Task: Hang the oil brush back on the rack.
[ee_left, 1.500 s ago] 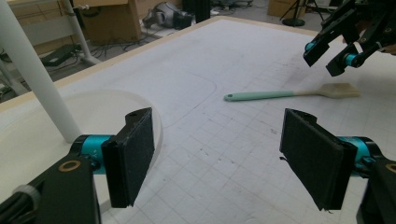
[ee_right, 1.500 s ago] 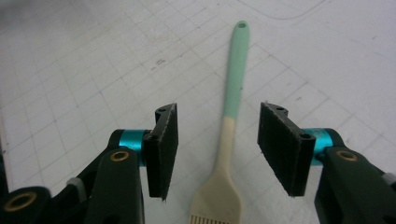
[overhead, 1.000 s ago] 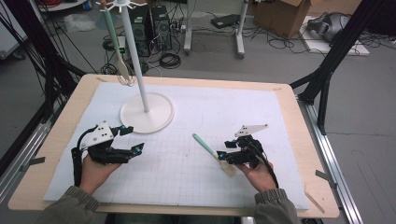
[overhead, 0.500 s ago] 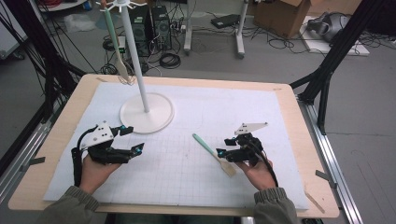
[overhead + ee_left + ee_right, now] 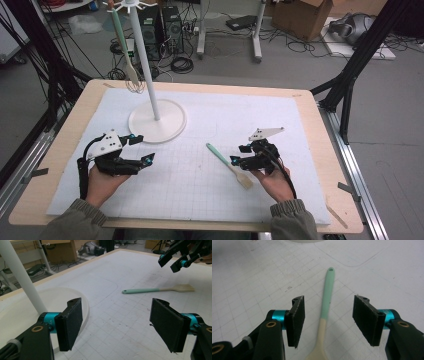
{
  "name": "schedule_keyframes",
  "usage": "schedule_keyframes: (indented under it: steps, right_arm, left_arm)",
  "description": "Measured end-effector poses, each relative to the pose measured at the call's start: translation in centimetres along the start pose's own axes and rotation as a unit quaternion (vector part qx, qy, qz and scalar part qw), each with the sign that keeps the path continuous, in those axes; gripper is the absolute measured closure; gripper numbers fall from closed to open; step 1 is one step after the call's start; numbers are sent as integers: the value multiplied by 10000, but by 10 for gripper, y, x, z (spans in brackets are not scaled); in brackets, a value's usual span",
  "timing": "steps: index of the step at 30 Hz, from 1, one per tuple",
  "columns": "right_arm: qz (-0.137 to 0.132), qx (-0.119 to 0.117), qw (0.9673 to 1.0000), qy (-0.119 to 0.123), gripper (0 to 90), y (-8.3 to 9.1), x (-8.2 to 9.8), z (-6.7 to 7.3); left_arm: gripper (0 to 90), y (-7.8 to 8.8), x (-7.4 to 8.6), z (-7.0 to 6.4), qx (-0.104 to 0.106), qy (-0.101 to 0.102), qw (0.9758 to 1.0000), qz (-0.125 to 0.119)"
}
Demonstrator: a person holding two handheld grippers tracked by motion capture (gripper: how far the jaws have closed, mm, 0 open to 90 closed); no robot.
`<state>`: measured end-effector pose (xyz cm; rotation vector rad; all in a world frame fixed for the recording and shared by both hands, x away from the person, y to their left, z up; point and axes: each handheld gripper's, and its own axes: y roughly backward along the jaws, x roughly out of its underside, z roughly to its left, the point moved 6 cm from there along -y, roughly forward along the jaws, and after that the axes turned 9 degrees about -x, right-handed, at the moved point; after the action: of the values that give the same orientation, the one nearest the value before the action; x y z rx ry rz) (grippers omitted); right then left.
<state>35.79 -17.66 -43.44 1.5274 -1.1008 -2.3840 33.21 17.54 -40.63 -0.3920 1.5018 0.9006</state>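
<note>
**Right tongs straddle the spatula; left tongs idle by the stand**

Left side: left tongs (image 5: 142, 149) rest low over the white mat (image 5: 300, 120), jaws wide and empty, pointing across the table (image 5: 327, 150) just short of the stand's round base (image 5: 172, 125); the hand (image 5: 102, 182) lies flat behind them, forearm coming in from the near edge; reads as parked, keeping clear of the work.

Behind: white pole stand (image 5: 145, 60) upright on its base; a second green-handled utensil (image 5: 122, 42) hangs from a top hook, which suggests the stand is where utensils belong.

Centre: spatula (image 5: 227, 164) lies flat on the mat, green handle toward the stand, pale blade toward the person; well apart from the base.

Right side: right tongs (image 5: 327, 315) hover with jaws wide, one either side of the shaft where green meets wood; pads not touching it; whether they clear the mat is hard to judge from above. Right hand (image 5: 272, 182) sits behind, wrist angled inward, tongs tipped down along the handle; likely lined up for a grasp at mid-shaft.
</note>
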Motion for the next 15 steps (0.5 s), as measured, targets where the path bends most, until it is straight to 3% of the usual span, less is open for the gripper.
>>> schedule_keyframes:
  steps: [11,15]
  right_arm:
    - [135,94,9999,-17,477,-8,-3,-5]
    - [397,103,9992,-14,520,-18,0,-7]
  left_arm:
    - [267,-4,0,-2,59,-11,10000,11]
    - [267,-2,0,-2,26,0,10000,12]
